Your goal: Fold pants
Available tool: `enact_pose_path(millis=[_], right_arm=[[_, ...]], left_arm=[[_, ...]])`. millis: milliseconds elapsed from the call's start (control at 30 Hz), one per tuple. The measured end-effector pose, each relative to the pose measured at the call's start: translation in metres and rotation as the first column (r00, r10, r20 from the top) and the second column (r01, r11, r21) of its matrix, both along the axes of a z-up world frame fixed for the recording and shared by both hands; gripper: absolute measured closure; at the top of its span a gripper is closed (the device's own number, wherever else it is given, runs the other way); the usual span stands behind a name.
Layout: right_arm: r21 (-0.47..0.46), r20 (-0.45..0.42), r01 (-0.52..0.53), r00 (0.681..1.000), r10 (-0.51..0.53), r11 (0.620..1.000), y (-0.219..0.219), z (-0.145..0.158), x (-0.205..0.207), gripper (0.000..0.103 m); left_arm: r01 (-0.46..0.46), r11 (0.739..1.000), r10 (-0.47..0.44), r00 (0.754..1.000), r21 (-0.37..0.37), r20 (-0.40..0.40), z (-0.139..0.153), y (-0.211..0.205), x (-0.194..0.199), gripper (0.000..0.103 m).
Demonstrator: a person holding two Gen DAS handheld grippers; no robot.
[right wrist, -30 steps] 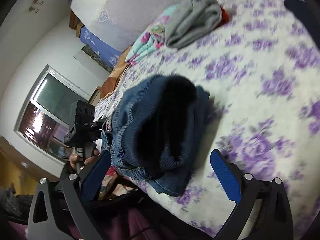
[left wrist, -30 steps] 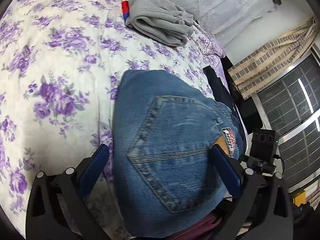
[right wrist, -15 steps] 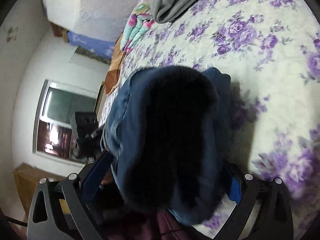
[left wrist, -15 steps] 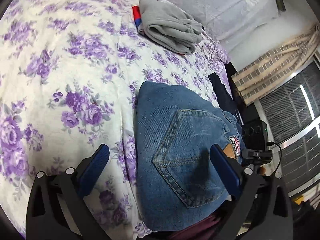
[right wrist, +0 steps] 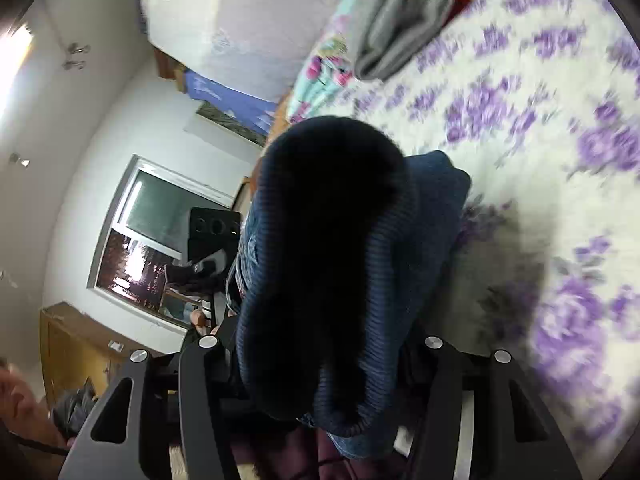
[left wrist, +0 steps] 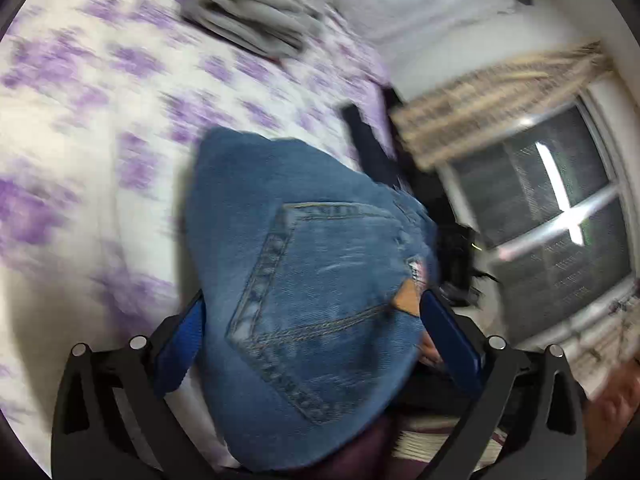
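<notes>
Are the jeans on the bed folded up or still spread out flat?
Folded. The jeans form a compact bundle on the floral bedspread, back pocket on top; the right wrist view shows stacked layers at their end.

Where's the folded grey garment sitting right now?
The grey garment lies folded on the purple-flowered bedspread, at the top of the left wrist view, well beyond the jeans. In the right wrist view it sits top centre-right, beside a turquoise floral cloth.

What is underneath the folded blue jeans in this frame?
The folded blue denim jeans lie on the white bedspread with purple flowers, at its near edge. A strip of maroon fabric shows below them. Whatever lies directly beneath is covered.
</notes>
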State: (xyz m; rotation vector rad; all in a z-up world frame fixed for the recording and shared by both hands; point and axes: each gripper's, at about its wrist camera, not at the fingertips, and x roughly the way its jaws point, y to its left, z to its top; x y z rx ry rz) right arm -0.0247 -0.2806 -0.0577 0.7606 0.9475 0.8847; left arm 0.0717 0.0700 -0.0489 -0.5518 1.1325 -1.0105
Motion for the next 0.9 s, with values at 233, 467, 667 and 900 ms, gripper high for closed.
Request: enact_pose_path(millis=[233,467,667,900], right_arm=[[0.013,-0.069,-0.049,0.996,0.049,0.999,0.003,-0.023,0.013,0.019],[-0.027,-0.001,-0.019,1.0,0.019,0.999,0.02,-0.003,0.005,0.038],[-0.058,0.057,-0.046,0.997,0.049,0.997,0.027,0.011,-0.002,0.039],[-0.114,0.085,-0.041,0.995,0.051,0.993,0.03,0.039,0.018,0.039]], left_arm=[[0.018,0.999,-0.017,0.999,0.037,-0.04,-0.033,-0.023,0.005,0.004],[-0.013,1.0,0.013,1.0,0.021,0.012,-0.01,-0.043,-0.012,0.004],[-0.041,0.999,0.039,0.998,0.025,0.055,0.012,-0.05,-0.029,0.004],[-0.083,0.995,0.08,0.995,0.047,0.066,0.036,-0.054,-0.013,0.005]])
